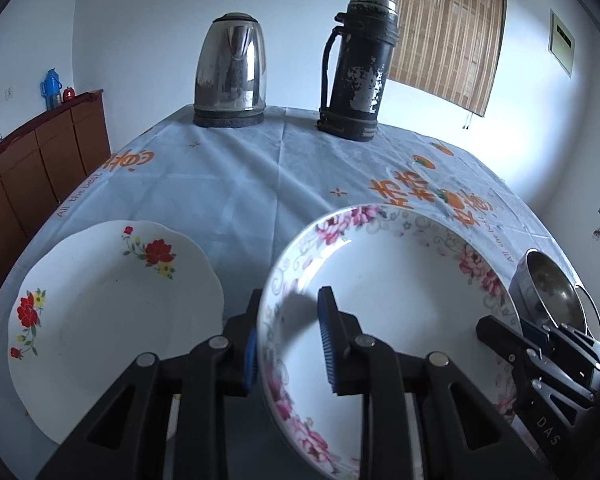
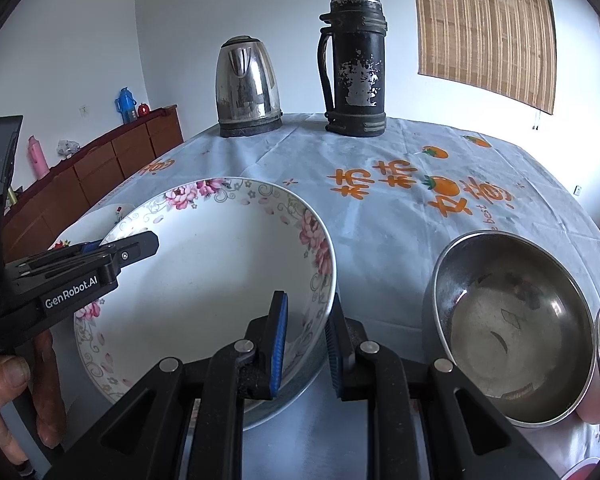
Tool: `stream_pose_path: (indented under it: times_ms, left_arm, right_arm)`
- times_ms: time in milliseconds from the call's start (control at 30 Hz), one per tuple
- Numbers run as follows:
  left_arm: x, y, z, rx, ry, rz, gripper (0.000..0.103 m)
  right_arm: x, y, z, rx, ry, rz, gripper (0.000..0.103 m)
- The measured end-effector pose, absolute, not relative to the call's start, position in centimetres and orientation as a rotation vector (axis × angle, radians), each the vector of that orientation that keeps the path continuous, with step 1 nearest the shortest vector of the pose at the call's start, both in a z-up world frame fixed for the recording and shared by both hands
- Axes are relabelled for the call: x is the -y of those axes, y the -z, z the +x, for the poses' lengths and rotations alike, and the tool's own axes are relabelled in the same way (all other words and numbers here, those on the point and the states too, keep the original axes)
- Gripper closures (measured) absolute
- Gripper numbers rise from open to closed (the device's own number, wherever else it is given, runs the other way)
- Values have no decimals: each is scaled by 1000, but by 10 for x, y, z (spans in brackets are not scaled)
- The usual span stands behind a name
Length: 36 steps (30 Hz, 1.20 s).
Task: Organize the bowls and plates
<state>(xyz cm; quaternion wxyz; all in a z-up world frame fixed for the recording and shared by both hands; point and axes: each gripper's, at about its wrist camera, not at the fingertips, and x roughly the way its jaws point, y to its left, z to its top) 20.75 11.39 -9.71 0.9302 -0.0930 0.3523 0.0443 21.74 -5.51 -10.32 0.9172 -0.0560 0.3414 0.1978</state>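
Both jaws pinch floral bowl (image 1: 388, 280) rim.

left gripper (image 1: 290, 344) pinched shut and angled downward, right gripper (image 2: 306, 344) likewise clamped, bare hand (image 2: 10, 396) gripping the handle

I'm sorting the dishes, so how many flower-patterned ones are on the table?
2. The pink-flowered dish sits in the middle, gripped at both sides. The red-flowered plate lies to its left. More could be hidden outside the views.
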Motion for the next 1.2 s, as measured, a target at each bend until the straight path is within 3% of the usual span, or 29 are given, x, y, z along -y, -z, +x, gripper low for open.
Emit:
stream_pose_path:
  times_ms: [1200]
  left_arm:
    - [-99,104,209,-737,-140,-56,76]
  right_arm:
    - [48,104,214,-688,-375,-202,81]
